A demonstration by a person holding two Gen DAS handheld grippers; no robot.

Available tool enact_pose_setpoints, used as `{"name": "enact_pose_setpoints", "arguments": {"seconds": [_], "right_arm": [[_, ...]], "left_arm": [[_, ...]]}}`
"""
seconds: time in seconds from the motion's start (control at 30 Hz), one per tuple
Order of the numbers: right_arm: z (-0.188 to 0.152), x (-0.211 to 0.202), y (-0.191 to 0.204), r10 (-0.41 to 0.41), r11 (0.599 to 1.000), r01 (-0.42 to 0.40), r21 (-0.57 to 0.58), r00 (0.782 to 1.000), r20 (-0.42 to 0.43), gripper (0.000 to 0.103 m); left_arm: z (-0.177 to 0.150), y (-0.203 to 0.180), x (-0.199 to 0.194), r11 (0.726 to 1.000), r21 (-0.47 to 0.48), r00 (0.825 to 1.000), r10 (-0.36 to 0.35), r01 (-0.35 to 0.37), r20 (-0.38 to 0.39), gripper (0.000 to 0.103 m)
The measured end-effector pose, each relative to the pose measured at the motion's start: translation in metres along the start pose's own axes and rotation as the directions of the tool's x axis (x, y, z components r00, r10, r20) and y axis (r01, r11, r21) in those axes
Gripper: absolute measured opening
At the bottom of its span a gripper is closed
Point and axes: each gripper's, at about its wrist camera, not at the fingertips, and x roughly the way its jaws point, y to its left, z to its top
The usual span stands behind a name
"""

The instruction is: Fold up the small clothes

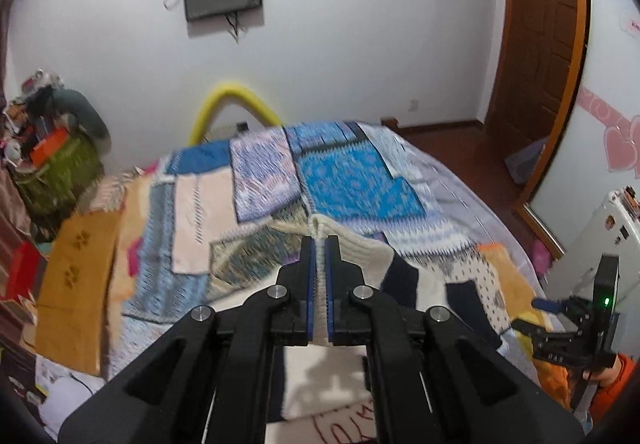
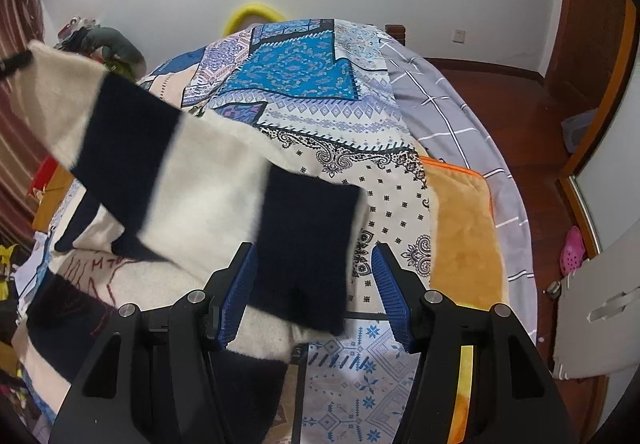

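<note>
One sweater [image 2: 132, 147] | sleeve slants up-left – left gripper [image 1: 320, 244] pinching cuff

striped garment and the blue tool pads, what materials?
Striped garment: looks like soft fuzzy knit or fleece, cream and navy, matte; hazy nap, limp drape. Left tool is clamped on its edge. Blue pads: probably rubber or moulded plastic, matte, with fine ribbed grid texture.
</note>
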Motion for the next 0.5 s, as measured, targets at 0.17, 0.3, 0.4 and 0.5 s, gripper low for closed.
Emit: {"name": "enact_pose_setpoints", "arguments": {"seconds": [0.17, 0.3, 0.4, 0.5], "right_arm": [[-0.001, 0.003, 0.001, 0.006, 1.0, -0.006, 0.003, 1.0, -0.007, 0.055], [0.0, 0.005, 0.007, 0.013, 1.0, -0.013, -0.005, 1.0, -0.012, 0.055], [0.001, 0.008, 0.014, 0.019, 1.0, -0.02, -0.017, 1.0, -0.017, 0.055], [0.002, 0.009, 0.023, 0.029, 0.999, -0.029, -0.029, 0.999, -0.019, 0.055]], "left_arm": [[0.008, 0.028, -0.009, 0.998, -0.02, 0.998, 0.064, -0.064, 0.017, 0.003], [0.002, 0.051, -0.009, 0.993, -0.037, 0.994, 0.109, -0.109, -0.006, 0.003], [-0.008, 0.069, -0.003, 0.988, -0.046, 0.989, 0.144, -0.145, -0.036, 0.003], [-0.023, 0.089, 0.008, 0.983, -0.066, 0.983, 0.167, -0.173, -0.081, 0.003]]}}
